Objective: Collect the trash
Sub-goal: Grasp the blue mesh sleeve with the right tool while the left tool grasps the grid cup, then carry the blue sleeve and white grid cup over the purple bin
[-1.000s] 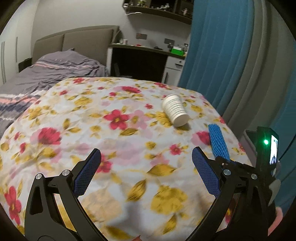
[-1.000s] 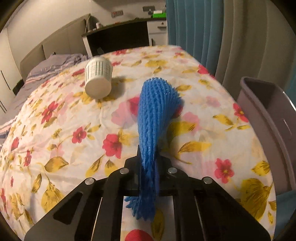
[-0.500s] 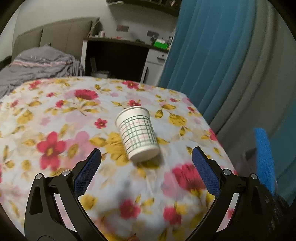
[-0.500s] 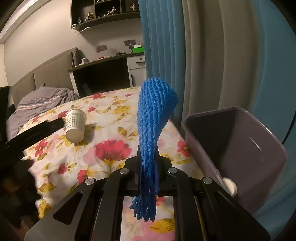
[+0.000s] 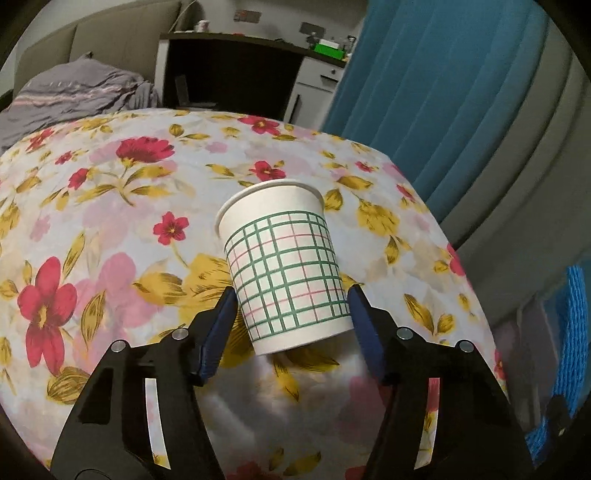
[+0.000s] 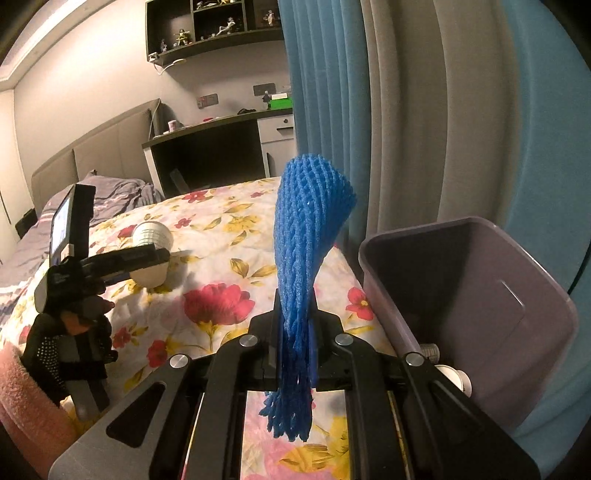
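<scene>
In the left wrist view, the cup (image 5: pixel 284 266) lay on its side at frame centre on the floral cloth (image 5: pixel 110 229), its base end between the left gripper's (image 5: pixel 290 314) jaws, which had just been closing; whether the pads touched is unclear. In the right wrist view, the right gripper (image 6: pixel 293 332) was clamped on the net (image 6: pixel 303 236) at centre, left of the bin (image 6: pixel 480 295).

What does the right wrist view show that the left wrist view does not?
Only the right wrist view shows the purple bin, the wall shelf with figurines and the right tongs shut on the blue foam net. Only the left wrist view shows the green grid on the paper cup between the left tongs. Both show cup, net, floral bedspread, desk and curtain.
</scene>
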Demonstrator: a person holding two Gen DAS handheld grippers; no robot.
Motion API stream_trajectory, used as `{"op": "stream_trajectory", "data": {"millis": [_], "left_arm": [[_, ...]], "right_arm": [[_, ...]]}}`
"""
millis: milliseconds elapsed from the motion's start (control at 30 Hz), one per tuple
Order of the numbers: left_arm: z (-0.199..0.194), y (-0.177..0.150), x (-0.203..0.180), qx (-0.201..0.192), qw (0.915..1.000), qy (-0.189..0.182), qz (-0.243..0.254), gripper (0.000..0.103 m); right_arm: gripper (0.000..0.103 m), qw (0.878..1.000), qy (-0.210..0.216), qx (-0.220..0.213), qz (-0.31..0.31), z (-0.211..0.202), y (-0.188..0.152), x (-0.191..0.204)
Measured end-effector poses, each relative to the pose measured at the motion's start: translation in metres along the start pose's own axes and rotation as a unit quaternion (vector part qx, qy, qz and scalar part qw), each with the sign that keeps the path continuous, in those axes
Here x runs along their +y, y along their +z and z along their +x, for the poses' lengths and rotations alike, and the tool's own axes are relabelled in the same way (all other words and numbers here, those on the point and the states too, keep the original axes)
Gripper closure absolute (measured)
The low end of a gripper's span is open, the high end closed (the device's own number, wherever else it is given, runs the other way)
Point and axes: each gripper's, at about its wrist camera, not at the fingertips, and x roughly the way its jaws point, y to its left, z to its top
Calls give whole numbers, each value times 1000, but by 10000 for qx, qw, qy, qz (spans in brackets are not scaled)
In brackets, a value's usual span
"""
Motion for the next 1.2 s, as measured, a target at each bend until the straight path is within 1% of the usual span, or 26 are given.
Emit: {"op": "stream_trajectory", "data": {"millis": [100, 200, 300, 533, 700, 833, 933, 1067, 1200], "left_arm": [[-3, -2, -3, 0, 9999, 58, 139, 44], [-20, -10, -12, -120, 9993, -20, 346, 44], [-49, -23, -27, -327, 9975, -51, 618, 44], [-111, -59, -55, -635, 9931, -280, 950, 44], [-142, -79, -84, -800, 9880, -448, 1242, 44], [-152, -91, -118, -776, 9833, -696, 1489, 44], [-152, -98, -144, -747, 9793, -906, 1649, 44], [-149, -102, -181, -693, 9719, -1380, 1778, 44], [-133, -101, -215, -452, 9652, -1883, 1759, 44]], "right_arm": [[92, 10000, 12, -2, -26, -3, 0, 1], [92, 10000, 32, -22, -38, -9, 1, 1], [92, 10000, 44, -65, -51, -17, 2, -1], [92, 9998, 77, -166, 26, -46, -4, -15], [92, 9997, 1, -206, 121, -67, -12, -33], [92, 9994, -62, -282, 188, -80, -14, -51], [92, 9990, -205, -315, 233, -85, -14, -67], [92, 9981, -425, -296, 342, -82, -12, -89], [92, 9971, -583, -191, 443, -69, -13, -110]]}}
